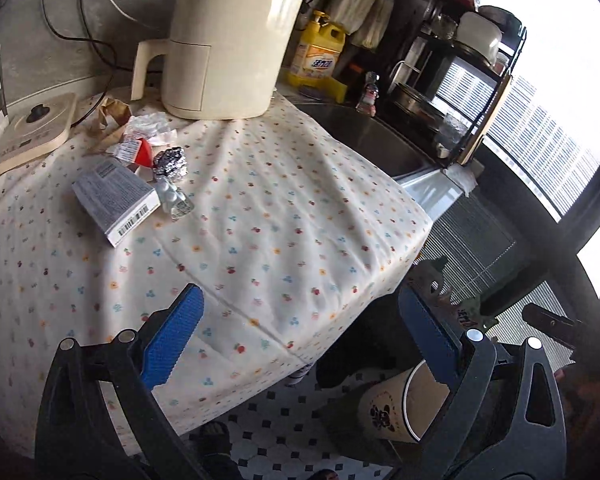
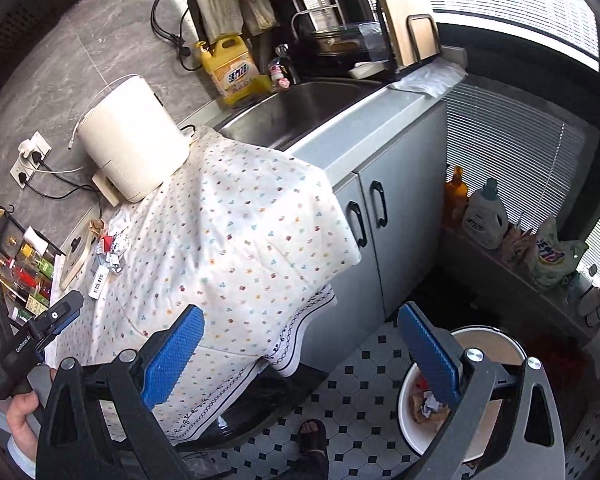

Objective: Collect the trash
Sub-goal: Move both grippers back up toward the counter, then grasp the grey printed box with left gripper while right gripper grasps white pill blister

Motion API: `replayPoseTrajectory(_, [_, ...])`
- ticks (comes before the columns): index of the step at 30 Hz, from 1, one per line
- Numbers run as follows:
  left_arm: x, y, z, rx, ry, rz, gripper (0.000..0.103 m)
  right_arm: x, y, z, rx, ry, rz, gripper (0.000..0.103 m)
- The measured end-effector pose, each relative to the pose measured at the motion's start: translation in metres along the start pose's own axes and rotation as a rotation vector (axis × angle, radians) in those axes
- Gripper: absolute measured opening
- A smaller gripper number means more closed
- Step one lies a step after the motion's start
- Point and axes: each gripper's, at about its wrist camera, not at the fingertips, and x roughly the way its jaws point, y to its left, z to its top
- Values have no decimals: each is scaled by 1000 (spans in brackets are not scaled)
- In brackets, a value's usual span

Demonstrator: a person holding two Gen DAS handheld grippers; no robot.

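**Between pickups: both grippers empty, trash pile waiting on the cloth**

Left wrist view: the left gripper point(image 1: 296, 344) is wide open, nothing between its 2 blue pads point(image 1: 172, 336). It hovers over the near edge of the floral tablecloth point(image 1: 280, 216). The trash pile sits well ahead of the fingers and off to the left-finger side: a grey barcoded box point(image 1: 114, 202), a foil ball point(image 1: 171, 163), a blister pack point(image 1: 174, 198), a red wrapper point(image 1: 142, 152) and brown paper point(image 1: 110, 116). The bin point(image 1: 396, 408) shows below, behind the right finger.

Right wrist view: the right gripper point(image 2: 300, 344) is also spread wide and holds nothing. Its right finger hangs over the bin point(image 2: 496, 360), which already has scraps point(image 2: 428, 404) inside. The same pile point(image 2: 110, 250) lies far ahead, beyond the left finger, near the white kettle point(image 2: 134, 136). The left gripper's handle point(image 2: 32, 340) shows at the left edge, a hand point(image 2: 22, 420) on it.

Judged step: a drop looks done, next fetch not yet begun. Next move calls for reaching across the cloth to 1 item, likely the box or foil, and closing squarely on it.
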Motion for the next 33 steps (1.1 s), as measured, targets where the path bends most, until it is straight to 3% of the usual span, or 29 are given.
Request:
replayPoseTrajectory(8, [-4, 68, 18, -121, -37, 58, 97, 24, 49, 8, -62, 22, 5, 95])
replayPoseTrajectory(16, [21, 124, 31, -254, -8, 109, 97, 36, 65, 13, -60, 18, -35, 95])
replayPoseTrajectory(26, [61, 151, 58, -330, -1, 223, 97, 48, 64, 9, 10, 15, -106, 95])
replayPoseTrajectory(31, [77, 151, 70, -307, 10, 292, 97, 54, 69, 9, 22, 5, -124, 95])
replayPoseTrajectory(33, [86, 151, 72, -274, 43, 353, 97, 57, 73, 11, 24, 2, -123, 95])
